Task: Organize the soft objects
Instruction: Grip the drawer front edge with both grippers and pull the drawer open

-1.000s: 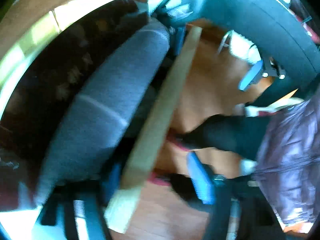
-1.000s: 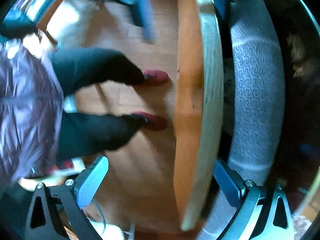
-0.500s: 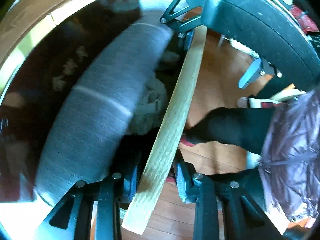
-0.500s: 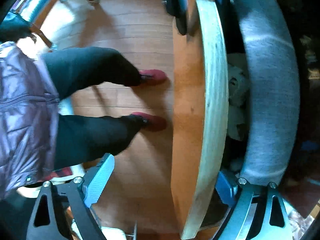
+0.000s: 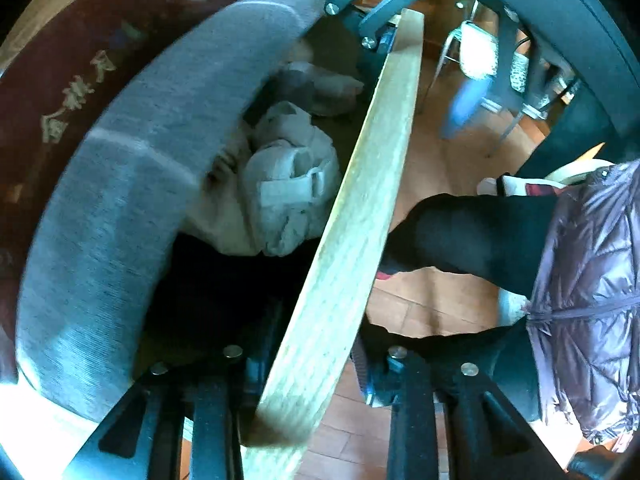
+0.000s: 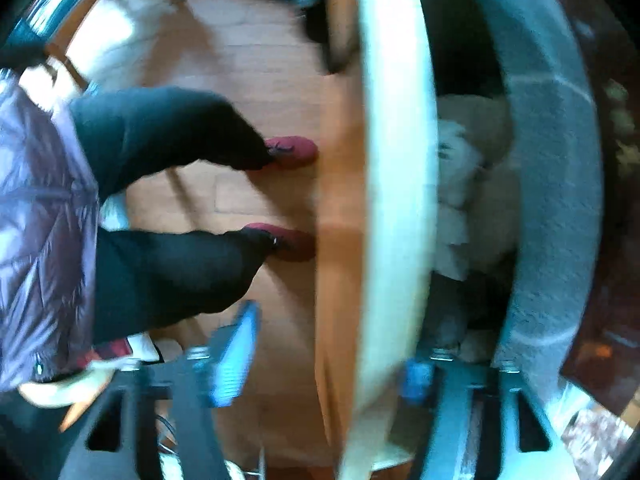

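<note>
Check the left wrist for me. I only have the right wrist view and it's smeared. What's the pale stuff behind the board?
Observer: A pale cloth bundle, lying in the dark gap between the board and the grey pad.
Operator: Only one?
Observer: No, a darker bundle lies beyond it, toward the far end.
Operator: Left gripper?
Observer: The left gripper straddles the board's edge, one finger on each side. I can't tell whether it's clamped.
</note>
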Demonstrator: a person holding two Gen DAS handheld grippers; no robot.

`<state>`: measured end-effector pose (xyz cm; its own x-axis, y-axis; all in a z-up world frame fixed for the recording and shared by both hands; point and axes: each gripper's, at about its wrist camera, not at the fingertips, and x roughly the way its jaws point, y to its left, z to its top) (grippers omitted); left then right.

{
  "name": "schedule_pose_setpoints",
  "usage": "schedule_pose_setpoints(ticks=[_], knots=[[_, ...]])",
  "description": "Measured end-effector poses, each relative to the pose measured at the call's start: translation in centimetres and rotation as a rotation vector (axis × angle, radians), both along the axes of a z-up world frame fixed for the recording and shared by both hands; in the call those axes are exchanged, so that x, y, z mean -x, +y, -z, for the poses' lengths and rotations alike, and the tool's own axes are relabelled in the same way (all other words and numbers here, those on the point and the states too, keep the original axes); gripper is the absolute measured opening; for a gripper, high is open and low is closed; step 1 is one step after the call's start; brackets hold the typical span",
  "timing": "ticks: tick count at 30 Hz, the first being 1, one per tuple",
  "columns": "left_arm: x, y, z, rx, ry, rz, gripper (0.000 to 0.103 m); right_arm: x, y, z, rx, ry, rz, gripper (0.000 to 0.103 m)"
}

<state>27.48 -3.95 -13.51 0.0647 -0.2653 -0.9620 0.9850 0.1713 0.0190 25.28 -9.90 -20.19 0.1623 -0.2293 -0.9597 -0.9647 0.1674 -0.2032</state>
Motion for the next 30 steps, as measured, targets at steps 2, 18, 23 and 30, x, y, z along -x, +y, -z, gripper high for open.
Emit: schedule_pose_setpoints(ticks=[2, 18, 23, 30], knots=[[1.1, 0.4, 0.0, 0.005, 0.018, 0.013, 0.027, 0.7, 0.0, -0.1, 0.004, 0.004, -0.021, 0.04], [2.6, 0.5, 0.4, 0.011, 0.002, -0.011, 0.029, 1.0, -0.3, 1.6, 0.009, 0.013, -0.056, 0.042], [4.1, 0.4, 1.1, 0.03, -0.026, -0.029, 0.03, 0.7, -0.7, 1.2, -0.035, -0.026, -0.006, 0.039], [9.7, 1.6, 1.6, 0.043, 0.026, 0.008, 0.027, 4.9, 0.1, 1.3, -0.057, 0.056, -0.085, 0.026]])
